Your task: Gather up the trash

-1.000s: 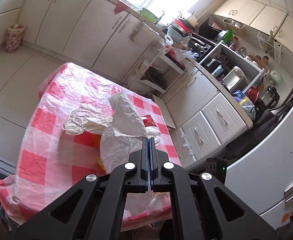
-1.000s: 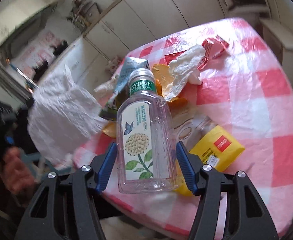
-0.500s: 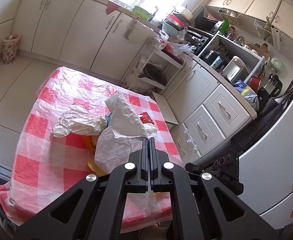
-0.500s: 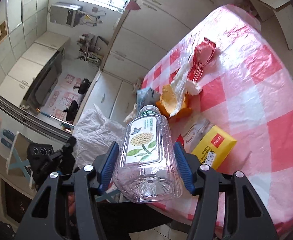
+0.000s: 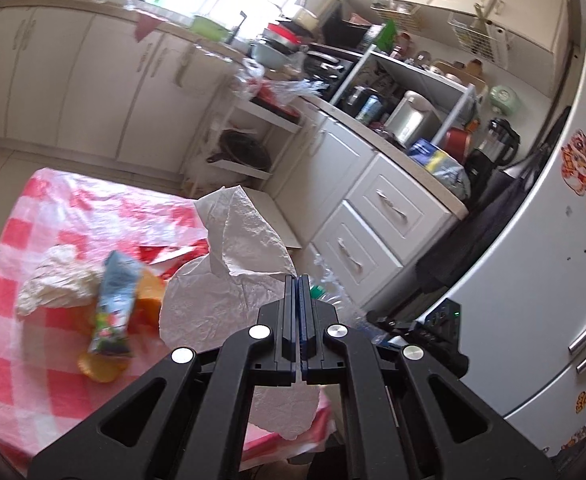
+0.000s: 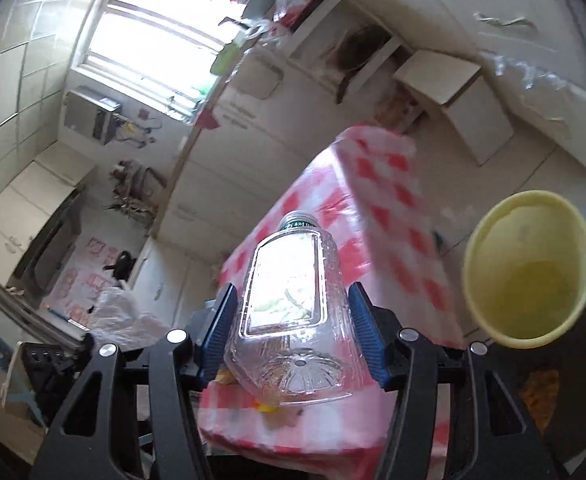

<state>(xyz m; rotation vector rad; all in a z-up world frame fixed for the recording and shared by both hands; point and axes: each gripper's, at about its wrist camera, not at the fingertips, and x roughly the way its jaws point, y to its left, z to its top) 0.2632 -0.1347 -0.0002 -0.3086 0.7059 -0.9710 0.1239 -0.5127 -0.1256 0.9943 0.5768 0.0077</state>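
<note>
My left gripper (image 5: 297, 280) is shut on a crumpled white paper sheet (image 5: 233, 272) and holds it above the red-checked table (image 5: 33, 232). On the table lie a white paper wad (image 5: 53, 284), a blue snack wrapper (image 5: 113, 300) and orange peel (image 5: 101, 368). My right gripper (image 6: 293, 292) is shut on an empty clear plastic bottle (image 6: 289, 308), held off the table's edge (image 6: 393, 216). A yellow bin (image 6: 529, 268) stands open on the floor to the right. The bottle's green cap shows in the left wrist view (image 5: 317, 291).
White kitchen cabinets and drawers (image 5: 373, 216) run along the right, with a cluttered counter and a fridge (image 5: 553, 240). A small white shelf rack (image 5: 245, 140) stands behind the table. A white stool (image 6: 453, 92) stands on the floor beyond the table.
My right gripper has swung the bottle off the table toward the yellow bin, which has come into view. My left gripper has lifted and turned with the paper; more table trash shows.
</note>
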